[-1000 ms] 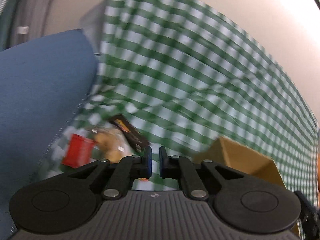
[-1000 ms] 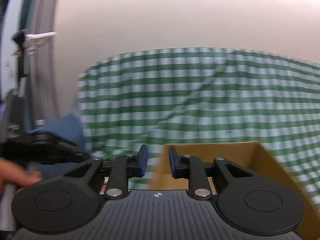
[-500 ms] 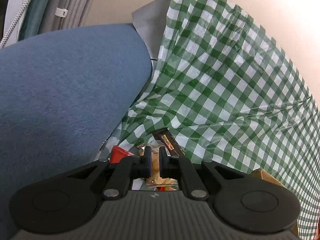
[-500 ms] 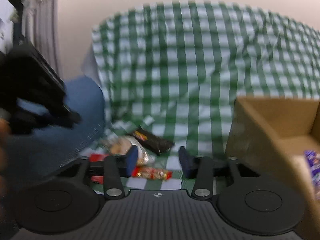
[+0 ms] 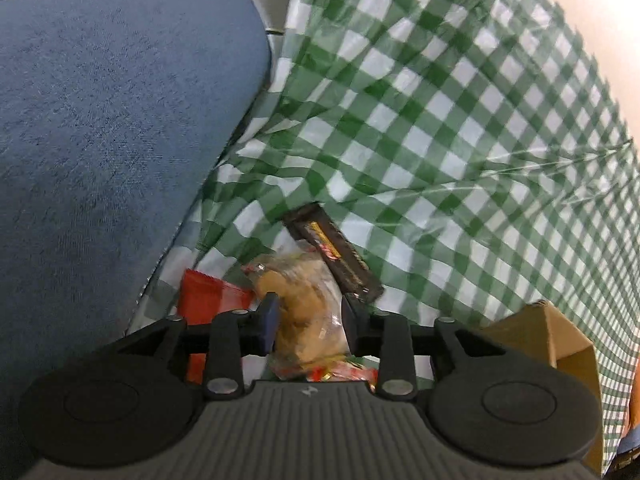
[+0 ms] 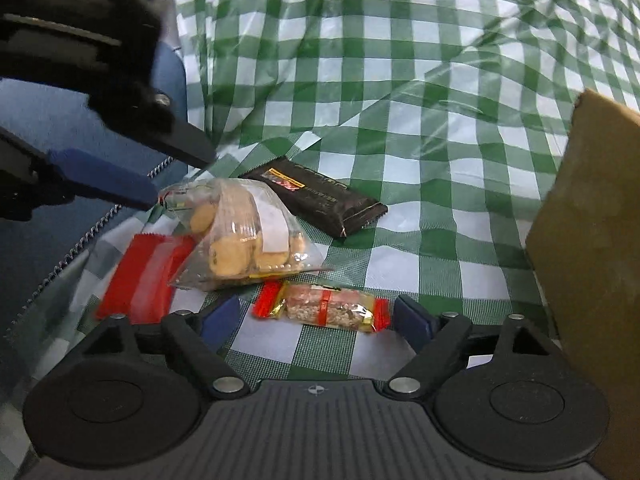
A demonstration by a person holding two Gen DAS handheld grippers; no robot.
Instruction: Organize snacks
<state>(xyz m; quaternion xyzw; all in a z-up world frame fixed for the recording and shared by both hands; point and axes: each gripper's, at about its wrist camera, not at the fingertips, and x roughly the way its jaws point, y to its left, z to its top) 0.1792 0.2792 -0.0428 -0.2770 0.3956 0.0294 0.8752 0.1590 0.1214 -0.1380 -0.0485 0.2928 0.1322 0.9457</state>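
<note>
Several snacks lie on the green checked cloth: a clear bag of round biscuits, a black bar, a red packet and a nut bar with red ends. My right gripper is open, its jaws on either side of the nut bar just above it. My left gripper is open around the biscuit bag; it also shows in the right wrist view at the bag's left top. The black bar and red packet lie beside it.
A cardboard box stands to the right of the snacks; its corner shows in the left wrist view. A blue upholstered chair borders the cloth on the left. The checked cloth is wrinkled further back.
Both grippers have come down towards the snack pile and opened. The left jaws, shut before, now stand around the biscuit bag; the right jaws have widened over the nut bar.
</note>
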